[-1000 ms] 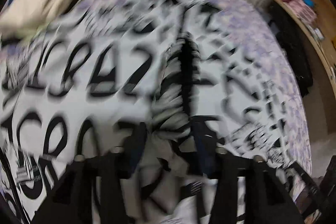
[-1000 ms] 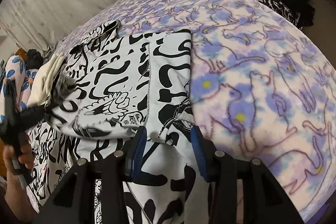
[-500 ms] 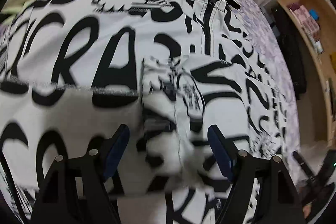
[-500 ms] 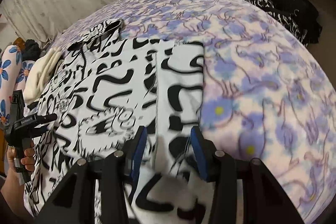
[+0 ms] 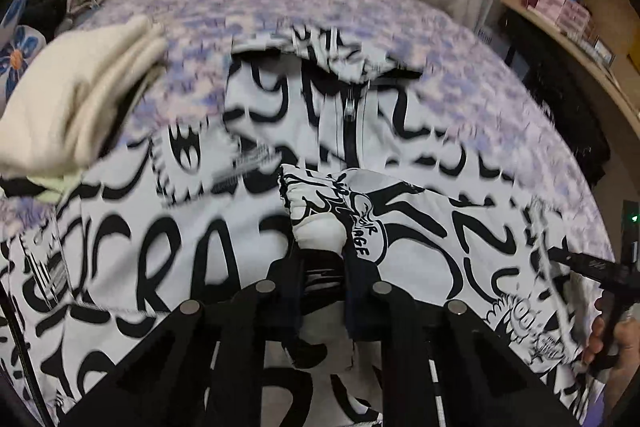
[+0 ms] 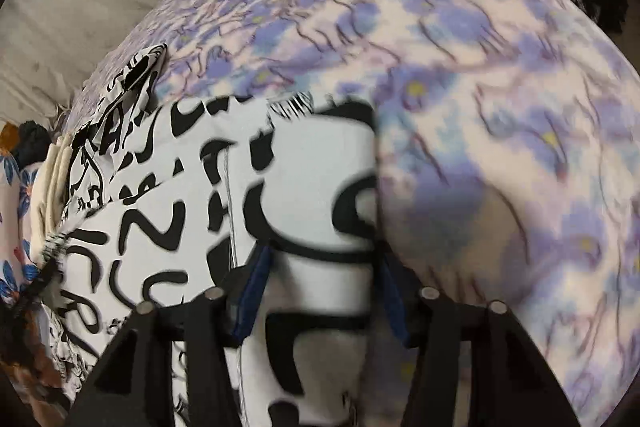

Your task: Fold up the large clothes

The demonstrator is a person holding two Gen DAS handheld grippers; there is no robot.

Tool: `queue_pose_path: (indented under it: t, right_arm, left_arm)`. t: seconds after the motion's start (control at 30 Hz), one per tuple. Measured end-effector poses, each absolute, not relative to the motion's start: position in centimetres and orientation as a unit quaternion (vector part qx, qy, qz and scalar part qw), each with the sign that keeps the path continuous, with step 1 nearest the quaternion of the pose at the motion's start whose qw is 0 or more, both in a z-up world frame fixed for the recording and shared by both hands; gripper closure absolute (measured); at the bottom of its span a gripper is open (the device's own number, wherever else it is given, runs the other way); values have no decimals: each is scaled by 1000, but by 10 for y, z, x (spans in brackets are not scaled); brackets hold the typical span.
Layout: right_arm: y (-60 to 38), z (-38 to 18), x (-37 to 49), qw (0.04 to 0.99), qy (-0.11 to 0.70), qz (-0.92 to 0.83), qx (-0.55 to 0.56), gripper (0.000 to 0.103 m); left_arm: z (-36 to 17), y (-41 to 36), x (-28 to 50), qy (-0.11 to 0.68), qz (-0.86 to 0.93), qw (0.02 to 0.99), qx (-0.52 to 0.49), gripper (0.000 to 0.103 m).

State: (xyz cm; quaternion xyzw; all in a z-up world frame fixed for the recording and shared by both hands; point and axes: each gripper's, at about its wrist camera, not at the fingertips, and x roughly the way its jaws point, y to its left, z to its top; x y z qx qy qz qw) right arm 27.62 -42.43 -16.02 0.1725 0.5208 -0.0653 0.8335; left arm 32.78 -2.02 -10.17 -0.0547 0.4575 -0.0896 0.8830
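A black-and-white printed jacket (image 5: 200,247) lies spread across the purple flowered blanket (image 5: 460,67) on the bed. The left gripper (image 5: 320,259) is pinching a bunched fold of the jacket near its zipper (image 5: 349,123). The right gripper (image 6: 320,291) has its fingers spread over the jacket's right edge. A folded cream garment (image 5: 68,107) lies at far left.

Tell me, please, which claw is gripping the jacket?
The left claw: shut on the bunched cuff of the printed jacket, whereas the right claw stands open.
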Motion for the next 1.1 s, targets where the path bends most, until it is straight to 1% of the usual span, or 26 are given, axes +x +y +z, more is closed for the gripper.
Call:
queue_pose_path:
  t: [0.03,0.07,0.13,0.2,0.27,0.33,0.43,0.5,0.53,0.63,0.77,0.93,1.03,1.1]
  right_arm:
    - [-423,-156,279,840,514,-73,159,92]
    - [-422,-150,283,850,498,-82,150,98]
    - [-425,-151,289,853,492,-99,143,98]
    - [-427,-161,295,844,507,-110,134,98]
    - [-421,-162,296,842,515,-116,108,95]
    - [-415,-151,290,841,517,-125,99,92]
    - [-404,-127,271,853,499,-118,97,87]
    - [-392,-111,256,861,488,-108,89,78]
    - [-381,-104,247,864,486,-101,83,77]
    - [-346,-96,230,866,489,-56,90,76]
    - [-292,-104,210,862,499,19,93,76]
    - [-258,-136,192,849,525,25,61,76]
    - [-274,-149,181,847,529,-25,38,76]
    - [-297,-151,171,849,522,-73,16,80]
  left_arm:
    - [-99,-19,330,449,-88,887,-52,90]
    - [-98,-19,331,445,-86,890,-49,90]
    - [-108,-21,335,454,-84,886,-43,90]
    - [-130,-15,335,484,-81,871,-34,89]
    - [-156,-17,337,523,-68,849,-13,81]
    - [-168,-14,333,536,-65,842,-14,77]
    - [-156,-10,326,530,-50,846,-8,73]
    - [-144,-11,317,518,-42,854,10,70]
    - [-139,-11,312,511,-37,858,15,69]
    - [-116,-15,289,476,-45,878,4,68]
    - [-109,-35,266,472,-101,875,-36,68]
    - [-143,-72,252,511,-103,853,-12,68]
    - [-160,-77,245,515,-96,852,-3,68]
    - [-162,-76,241,508,-94,856,-2,68]
